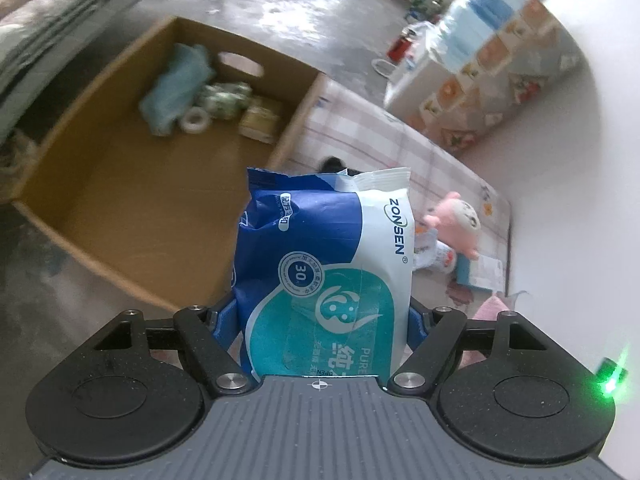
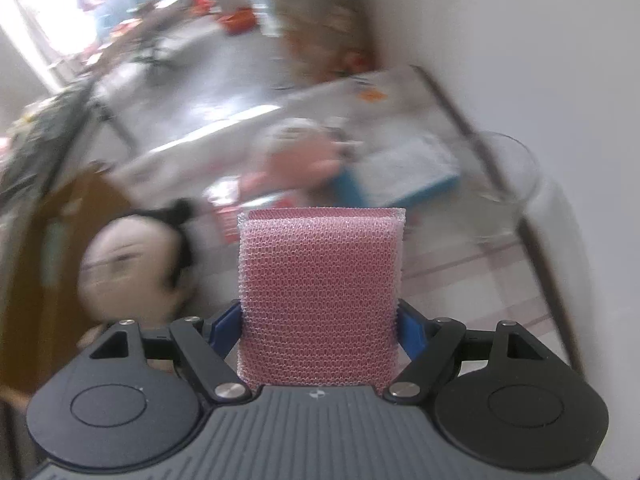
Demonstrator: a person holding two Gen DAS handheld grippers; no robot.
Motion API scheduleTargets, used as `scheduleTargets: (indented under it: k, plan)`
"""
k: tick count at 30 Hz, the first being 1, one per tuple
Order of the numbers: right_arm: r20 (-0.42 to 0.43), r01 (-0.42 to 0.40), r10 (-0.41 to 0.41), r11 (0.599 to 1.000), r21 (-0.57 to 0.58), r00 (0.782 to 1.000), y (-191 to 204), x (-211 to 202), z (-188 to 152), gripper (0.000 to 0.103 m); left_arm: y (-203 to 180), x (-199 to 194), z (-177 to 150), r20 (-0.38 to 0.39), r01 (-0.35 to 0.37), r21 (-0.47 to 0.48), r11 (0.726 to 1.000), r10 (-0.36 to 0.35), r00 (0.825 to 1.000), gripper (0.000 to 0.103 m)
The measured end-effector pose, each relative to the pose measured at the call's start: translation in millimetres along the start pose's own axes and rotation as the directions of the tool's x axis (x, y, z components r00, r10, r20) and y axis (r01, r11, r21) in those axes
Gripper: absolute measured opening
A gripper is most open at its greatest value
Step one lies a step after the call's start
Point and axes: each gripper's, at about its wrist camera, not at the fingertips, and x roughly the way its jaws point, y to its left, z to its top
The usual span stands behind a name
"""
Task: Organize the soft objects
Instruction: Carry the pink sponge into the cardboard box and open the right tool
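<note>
My left gripper (image 1: pixel 322 316) is shut on a blue and white wet-wipes pack (image 1: pixel 324 264), held in the air near the right wall of an open cardboard box (image 1: pixel 120 208). The box holds a teal cloth (image 1: pixel 176 80), tape rolls (image 1: pixel 196 120) and small packs at its far end. My right gripper (image 2: pixel 320 320) is shut on a pink mesh sponge (image 2: pixel 320 296), held above a checked mat (image 2: pixel 480 280). A pink plush toy (image 1: pixel 456 220) lies on the mat; it also shows blurred in the right wrist view (image 2: pixel 304 160). A cream and black plush (image 2: pixel 132 264) lies at left.
A white wall (image 1: pixel 580 200) runs along the right. A patterned bundle (image 1: pixel 500 80) stands beyond the mat. A blue-edged flat box (image 2: pixel 412 168) and a clear glass bowl (image 2: pixel 508 168) lie by the wall. The concrete floor (image 1: pixel 300 8) holds clutter farther off.
</note>
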Motion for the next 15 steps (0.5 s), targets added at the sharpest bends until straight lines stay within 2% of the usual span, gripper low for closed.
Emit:
scheduleTargets:
  k: [4,9,13,15]
  plan:
    - [-0.03,-0.157,0.155,0.986,-0.056,0.987,58,-31,0,0.081,34,-33,11,0.018,-0.059,-0.037,0.998,0.06,0.998,0.076]
    - [-0.067,-0.37,0.364,0.923,-0.109,0.929,151,-41,3,0.081,77,-58,37,0.086,-0.12,-0.083,0.989,0.127,0.988,0.076]
    - [-0.061,-0.465,0.461,0.876,-0.133,0.886,220,-29,11,0.081,108,-57,65,0.116,-0.163,-0.105,0.981,0.175,0.978,0.076]
    - [-0.061,-0.48,0.476,0.865,-0.148,0.877,251,-18,17,0.081,126,-49,80,0.119,-0.164,-0.118,0.979,0.178,0.977,0.076]
